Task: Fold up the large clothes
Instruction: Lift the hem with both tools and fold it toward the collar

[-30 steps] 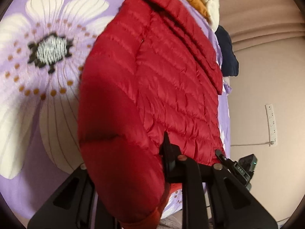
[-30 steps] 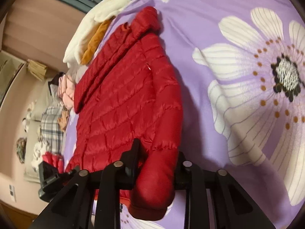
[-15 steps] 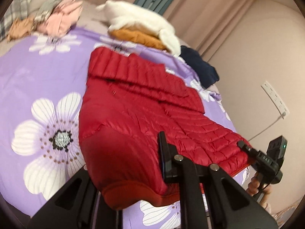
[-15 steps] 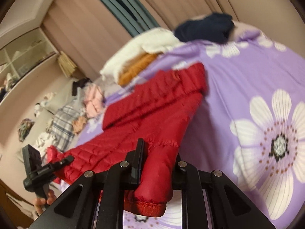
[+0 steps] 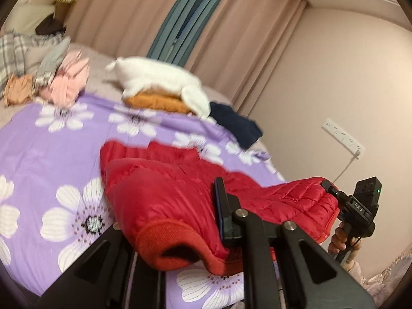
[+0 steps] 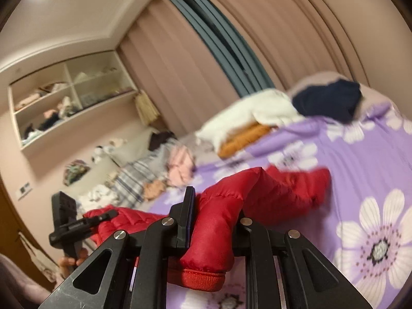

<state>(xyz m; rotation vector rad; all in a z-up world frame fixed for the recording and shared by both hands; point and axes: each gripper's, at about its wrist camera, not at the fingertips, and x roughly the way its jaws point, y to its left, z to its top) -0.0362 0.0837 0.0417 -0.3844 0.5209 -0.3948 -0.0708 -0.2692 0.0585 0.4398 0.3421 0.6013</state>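
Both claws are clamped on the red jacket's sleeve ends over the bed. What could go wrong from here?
1. The left claw and right claw pinch only the cuff ends of the red puffer jacket; the slick fabric may slip out.
2. The collar end lies on the purple floral sheet and may drag and bunch.
3. The white and orange folded pile sits just beyond; a forward fold could hit it.

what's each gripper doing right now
left gripper: shut on the red jacket cuff
right gripper: shut on the red jacket's other cuff
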